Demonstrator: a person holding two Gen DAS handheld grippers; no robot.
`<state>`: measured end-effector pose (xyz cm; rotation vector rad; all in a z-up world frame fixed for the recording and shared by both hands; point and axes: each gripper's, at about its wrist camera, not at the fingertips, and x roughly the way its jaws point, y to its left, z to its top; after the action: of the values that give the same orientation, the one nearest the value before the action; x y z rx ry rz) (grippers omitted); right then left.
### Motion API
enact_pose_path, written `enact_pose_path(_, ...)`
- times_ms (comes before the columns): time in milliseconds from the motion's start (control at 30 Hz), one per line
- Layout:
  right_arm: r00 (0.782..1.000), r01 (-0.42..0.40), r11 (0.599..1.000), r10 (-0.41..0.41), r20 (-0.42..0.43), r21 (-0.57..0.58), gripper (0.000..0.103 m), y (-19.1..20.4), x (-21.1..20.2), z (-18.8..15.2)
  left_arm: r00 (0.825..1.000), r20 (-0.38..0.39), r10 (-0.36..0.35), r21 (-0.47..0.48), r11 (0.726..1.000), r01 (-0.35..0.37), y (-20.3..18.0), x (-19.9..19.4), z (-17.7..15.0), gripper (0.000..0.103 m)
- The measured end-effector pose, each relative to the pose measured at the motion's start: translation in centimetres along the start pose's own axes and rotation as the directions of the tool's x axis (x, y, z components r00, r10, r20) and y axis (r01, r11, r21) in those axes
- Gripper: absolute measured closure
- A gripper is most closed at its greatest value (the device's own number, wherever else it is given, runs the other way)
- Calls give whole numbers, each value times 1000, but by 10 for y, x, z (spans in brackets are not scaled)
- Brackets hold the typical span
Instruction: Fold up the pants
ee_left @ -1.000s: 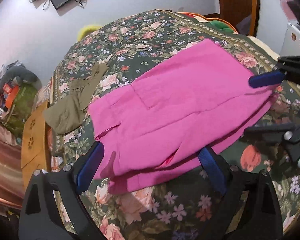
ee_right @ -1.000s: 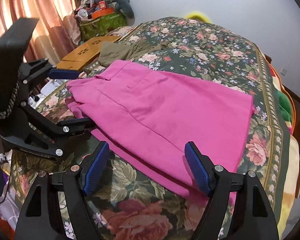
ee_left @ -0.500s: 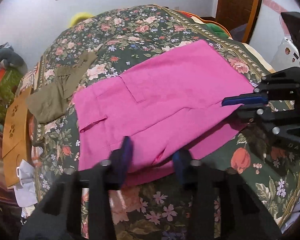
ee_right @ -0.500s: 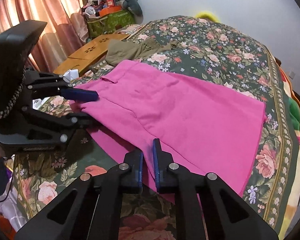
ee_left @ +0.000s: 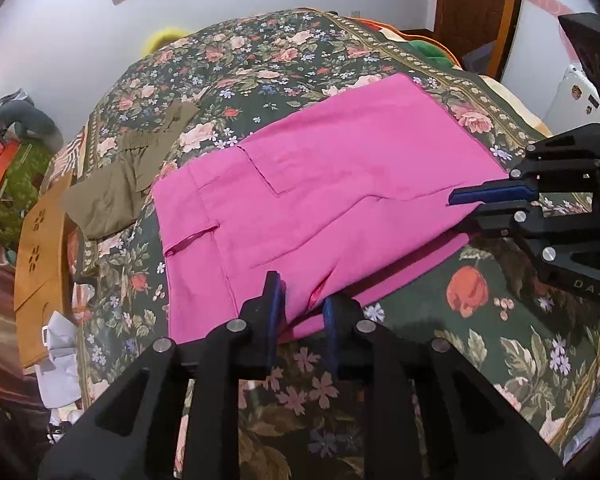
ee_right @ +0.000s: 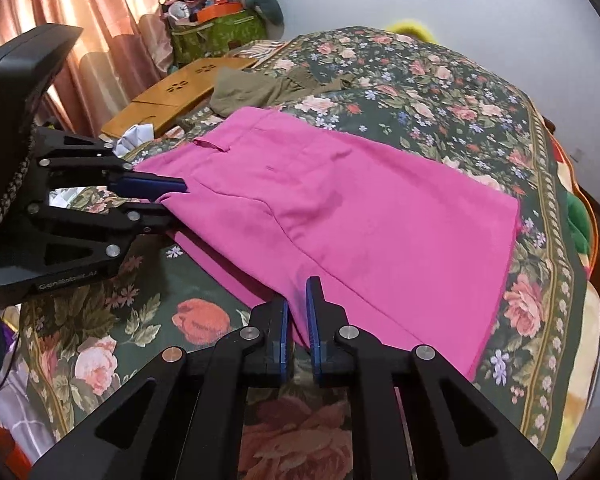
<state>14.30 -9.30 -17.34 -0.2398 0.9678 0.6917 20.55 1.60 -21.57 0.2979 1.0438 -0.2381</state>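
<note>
Left hand-held gripper (ee_left: 300, 304), right hand-held gripper (ee_right: 297, 320): black frames, blue pads, silver screws.

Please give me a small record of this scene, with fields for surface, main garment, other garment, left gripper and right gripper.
surface: bed with floral bedspread
main garment: pink pants, lying flat on the bedspread
other garment: olive garment, beside the waistband end
left gripper: jaws closing, near edge of the pink pants between its pads
right gripper: shut on the near edge of the pink pants, toward the leg end
</note>
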Motion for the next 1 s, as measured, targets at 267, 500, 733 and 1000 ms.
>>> enact_pose_path(267,999,-26,998,25,27,56,91,-3,-22,-2,999,18,-42,-66,997,43,10,-22,-9,75)
enact_pose_path(500,995,-57,992,47,85,110,58,-1,-33,7,996,85,4,-148,989,9,24,-45,-3,56)
enact_pose_path(733,993,-73,979,53,108,189,55,-5,-21,16,995,96,26,-186,982,-8,28,-39,9,42)
enact_pose_path(1000,997,-73,968,65,41,239,55,-14,4,14,999,53,-13,-228,973,25,31,-8,16,40)
